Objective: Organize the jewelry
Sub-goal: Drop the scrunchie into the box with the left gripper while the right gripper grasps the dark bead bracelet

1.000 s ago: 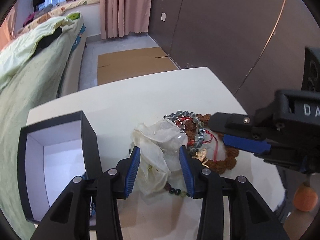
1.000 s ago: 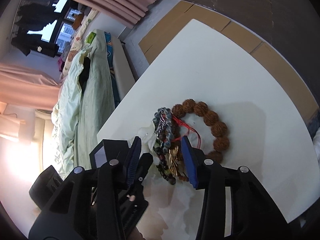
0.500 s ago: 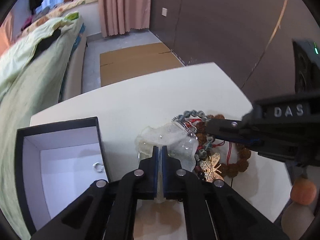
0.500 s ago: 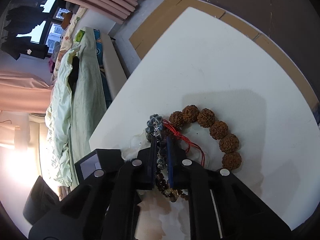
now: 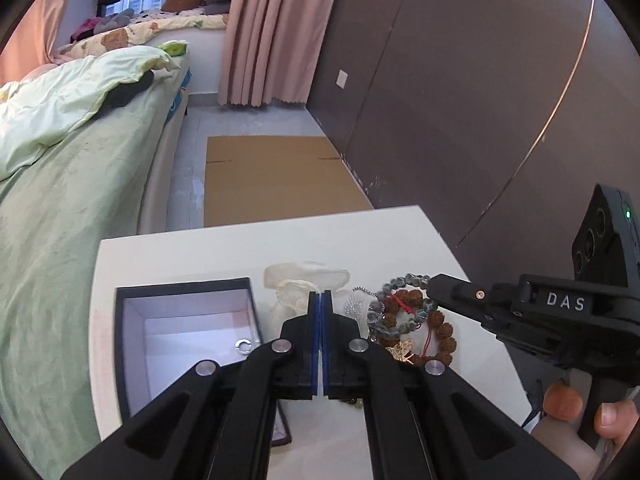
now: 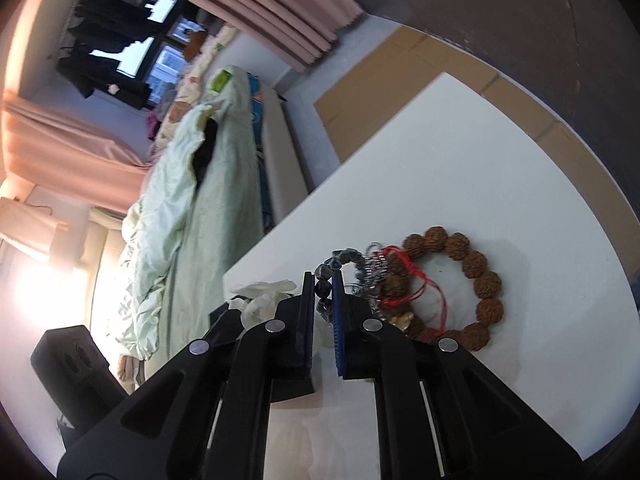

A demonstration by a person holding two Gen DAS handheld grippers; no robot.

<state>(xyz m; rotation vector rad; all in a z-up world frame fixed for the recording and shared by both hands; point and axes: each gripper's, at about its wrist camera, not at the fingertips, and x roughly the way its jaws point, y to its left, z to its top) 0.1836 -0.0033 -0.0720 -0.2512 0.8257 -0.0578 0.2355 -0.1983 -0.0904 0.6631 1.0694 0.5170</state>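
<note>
Left gripper [image 5: 320, 300]: closed, its blue pads pinched on a crumpled clear plastic bag [image 5: 306, 280] that rises just above the fingertips.
Right gripper [image 6: 323, 280]: clamped on the grey bead bracelet [image 6: 340, 262], whose dark beads sit between the two pads; in the left wrist view its black body reaches in from the right, tip at the jewelry pile.
Grey bead bracelet: loops up out of the pads and curves toward a silver chain [image 6: 374, 268] just beside it.
Brown bead bracelet [image 6: 480, 280]: large rough beads in a ring, lying flat on the tabletop [image 6: 460, 160] right of the gripper.
Red cord [image 6: 416, 280]: strung across the inside of the brown ring, touching the chain side of the pile.
Gold charm [image 5: 402, 350]: lies at the near edge of the pile, against the brown beads.
Box [image 5: 124, 328]: black, open, white inside, standing on the tabletop left of the left gripper; beside the bag, well apart from the bracelets.
Ring [image 5: 243, 345]: small and silver, on the box floor near its right wall.
Bed [image 5: 60, 160]: pale green bedding, left of the tabletop.
Cardboard [image 5: 272, 176]: flat on the floor beyond the tabletop.
Curtain [image 5: 268, 32]: pink, hanging at the far wall.
</note>
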